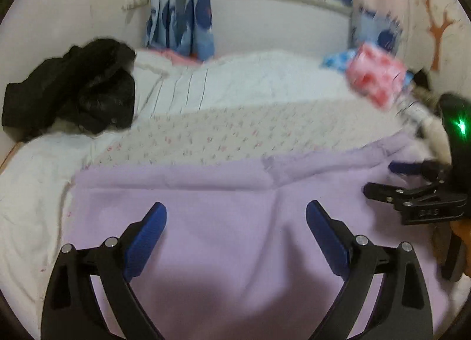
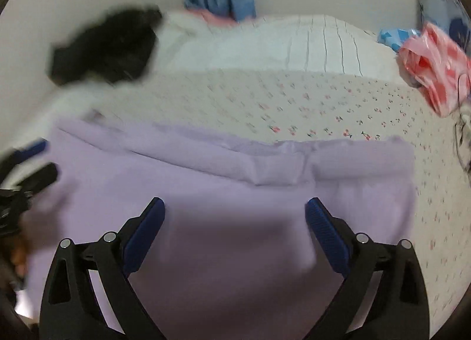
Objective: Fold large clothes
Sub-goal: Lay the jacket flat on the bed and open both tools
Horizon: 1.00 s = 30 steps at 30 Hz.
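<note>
A pale lilac garment [image 1: 223, 222] lies flat on the bed with a folded edge across its far side; the right wrist view shows the same lilac garment [image 2: 235, 187] with that fold [image 2: 265, 166] as a thick ridge. My left gripper [image 1: 236, 210] hovers above the cloth, blue pads wide apart and nothing between them. My right gripper [image 2: 235, 206] also stands open and empty over the garment. The right gripper [image 1: 379, 178] appears at the right edge of the left wrist view, and the left gripper [image 2: 44, 157] shows blurred at the left edge of the right wrist view.
A black garment [image 1: 76, 87] is heaped at the bed's far left. A cherry-print sheet [image 2: 323, 104] and a white quilt [image 1: 235, 81] lie beyond the lilac cloth. A pink-and-red plastic bag [image 2: 435, 66] sits far right. Blue-patterned curtains [image 1: 179, 13] hang at the back wall.
</note>
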Each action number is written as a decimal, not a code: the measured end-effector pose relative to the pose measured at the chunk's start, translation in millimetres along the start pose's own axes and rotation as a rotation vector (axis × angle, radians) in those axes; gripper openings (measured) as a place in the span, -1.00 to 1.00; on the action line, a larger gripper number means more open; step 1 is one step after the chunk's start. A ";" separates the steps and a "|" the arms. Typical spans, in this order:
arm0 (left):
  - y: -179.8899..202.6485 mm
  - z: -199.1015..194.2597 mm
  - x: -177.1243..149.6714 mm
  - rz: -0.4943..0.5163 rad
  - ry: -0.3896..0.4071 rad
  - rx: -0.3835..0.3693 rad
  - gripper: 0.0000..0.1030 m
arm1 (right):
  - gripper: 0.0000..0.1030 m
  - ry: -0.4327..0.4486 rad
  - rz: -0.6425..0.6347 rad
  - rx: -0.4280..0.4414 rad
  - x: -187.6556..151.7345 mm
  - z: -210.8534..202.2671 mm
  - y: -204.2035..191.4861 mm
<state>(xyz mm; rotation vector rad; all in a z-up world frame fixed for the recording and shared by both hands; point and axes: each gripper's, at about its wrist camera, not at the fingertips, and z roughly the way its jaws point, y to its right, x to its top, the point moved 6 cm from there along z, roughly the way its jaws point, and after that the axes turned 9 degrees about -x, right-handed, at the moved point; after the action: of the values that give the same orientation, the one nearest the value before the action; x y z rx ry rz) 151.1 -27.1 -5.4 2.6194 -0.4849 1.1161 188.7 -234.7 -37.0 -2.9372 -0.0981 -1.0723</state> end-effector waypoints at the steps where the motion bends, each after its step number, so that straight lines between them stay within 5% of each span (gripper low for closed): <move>1: -8.4 20.4 -4.4 -0.025 -0.032 0.017 0.78 | 0.84 -0.033 0.020 0.014 -2.5 20.9 2.2; 5: -17.5 54.1 -5.0 -0.037 -0.044 0.067 0.78 | 0.86 -0.102 0.133 0.071 4.5 67.3 12.8; 9: -13.6 55.2 -8.5 -0.012 -0.067 0.095 0.78 | 0.86 -0.125 0.121 0.069 4.4 62.1 13.3; 14: -22.1 13.8 27.0 0.009 0.032 0.147 0.78 | 0.86 0.048 0.101 0.041 53.0 25.6 16.0; 16: -42.0 18.8 34.8 -0.023 0.027 0.173 0.79 | 0.86 0.004 0.099 0.009 58.9 45.6 20.2; 17: -60.7 36.0 29.2 -0.066 -0.024 0.189 0.79 | 0.87 -0.087 0.104 -0.015 49.7 76.0 24.8; 19: -91.8 75.3 6.6 -0.232 -0.140 0.076 0.82 | 0.87 -0.197 0.202 0.082 35.0 111.4 29.4; 20: -100.4 82.6 3.4 -0.295 -0.143 0.028 0.83 | 0.87 -0.182 0.250 0.093 36.8 117.0 36.2; 23: -108.4 98.7 0.2 -0.346 -0.167 -0.004 0.89 | 0.87 -0.216 0.238 0.074 37.0 128.6 36.1; 26: -106.2 92.3 1.8 -0.333 -0.214 -0.009 0.89 | 0.86 -0.244 0.212 0.080 41.7 115.7 39.2; 30: -100.3 34.5 6.4 -0.238 -0.127 0.024 0.89 | 0.86 -0.063 0.191 0.082 46.9 40.2 49.7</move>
<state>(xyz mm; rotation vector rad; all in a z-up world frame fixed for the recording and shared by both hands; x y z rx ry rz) 217.4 50.9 -34.0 2.6928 -0.1779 0.8907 253.5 -280.4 -37.1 -2.8377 0.1327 -0.9276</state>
